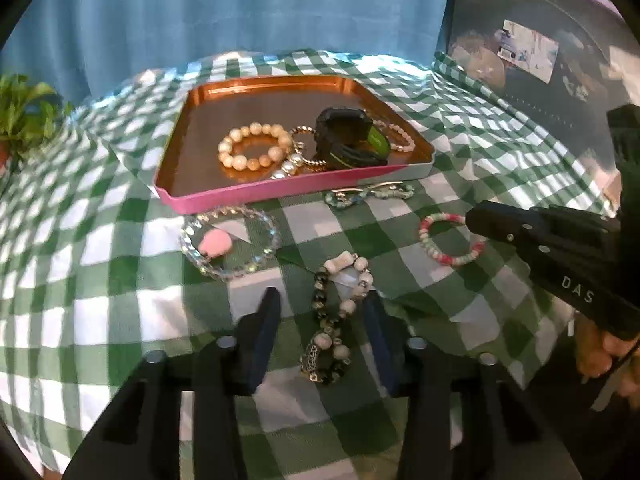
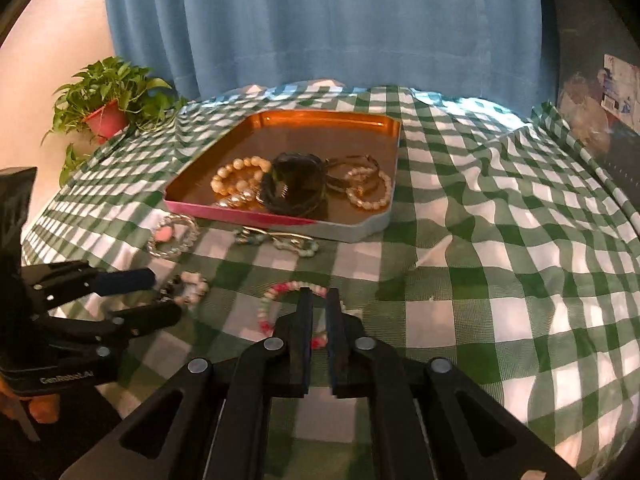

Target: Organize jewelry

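Observation:
A copper tray with a pink rim [image 1: 208,196] [image 2: 360,128] holds a cream bead bracelet [image 1: 254,146] [image 2: 236,178], a black watch [image 1: 348,136] [image 2: 296,184] and other bracelets. My left gripper [image 1: 322,304] [image 2: 160,296] is open, its fingers on either side of a black-and-white bead bracelet [image 1: 340,316] [image 2: 188,290] on the cloth. My right gripper [image 2: 319,300] is nearly shut around the near side of a pink-and-green bead bracelet [image 2: 276,300] [image 1: 450,238]; whether it grips is unclear. A clear crystal bracelet with a pink charm [image 1: 228,240] [image 2: 172,236] and a teal bracelet [image 1: 368,194] [image 2: 280,240] lie by the tray.
A green-and-white checked cloth [image 1: 100,280] [image 2: 500,280] covers the table, wrinkled at the right. A potted plant [image 2: 106,100] [image 1: 24,112] stands at the far left. A blue curtain [image 2: 320,20] hangs behind. A dark box [image 1: 540,40] is at the far right.

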Tool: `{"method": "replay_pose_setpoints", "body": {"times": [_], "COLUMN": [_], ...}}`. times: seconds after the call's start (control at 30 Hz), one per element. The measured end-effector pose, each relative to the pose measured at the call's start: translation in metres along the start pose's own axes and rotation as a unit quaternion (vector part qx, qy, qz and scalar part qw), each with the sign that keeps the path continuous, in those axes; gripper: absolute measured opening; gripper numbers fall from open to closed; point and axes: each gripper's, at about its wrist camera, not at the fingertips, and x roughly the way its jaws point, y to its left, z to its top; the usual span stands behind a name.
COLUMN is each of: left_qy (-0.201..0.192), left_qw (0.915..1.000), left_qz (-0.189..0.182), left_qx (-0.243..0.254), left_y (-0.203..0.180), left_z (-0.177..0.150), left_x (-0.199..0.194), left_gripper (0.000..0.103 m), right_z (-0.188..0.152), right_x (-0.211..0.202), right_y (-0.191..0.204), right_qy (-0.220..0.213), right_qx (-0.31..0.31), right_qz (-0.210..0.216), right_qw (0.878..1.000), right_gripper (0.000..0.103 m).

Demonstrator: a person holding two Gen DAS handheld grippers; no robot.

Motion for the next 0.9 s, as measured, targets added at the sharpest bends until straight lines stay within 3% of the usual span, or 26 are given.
{"method": "replay_pose_setpoints", "body": {"times": [0.13,0.23,0.3,0.4,0.5,0.9], "left_qy": [-0.009,-0.008,-0.006,0.002,-0.008,-0.083], "left_qw": [0.9998,0.9985,0.9980,0.9946,0.9942,0.9936], "left_qz": [-0.003,-0.024,-0.027,-0.041,-0.037,-0.024], "left_qx": [-0.019,-0.048,-0.056,-0.096,-0.100,-0.072], "left_y": [0.012,0.023,0.025,0.028,0.023,-0.023], "left_z": [-0.002,-0.002,-0.003,-0.002,0.003,0.030], "left_x": [0.000,-0.001,-0.003,-0.004,-0.010,-0.100], "left_gripper": [0.012,0.010,0.009,0.008,0.008,0.008], "right_z": [0.000,-0.001,-0.001,-0.001,0.000,0.022], "right_x": [0.012,0.016,0.017,0.016,0.008,-0.105], "right_y": [0.000,0.014,0.020,0.018,0.013,0.039], "right_qy": [0.013,0.009,0.011,0.014,0.005,-0.093], "right_qx": [-0.010,-0.056,-0.071,-0.056,-0.029,-0.042], "right_qz": [0.008,-0.019,-0.024,-0.026,-0.016,-0.036], "right_qw": [1.000,0.998,0.997,0.998,0.999,0.994], "right_gripper": [0.017,0.017,0.008,0.004,0.004,0.004]}}
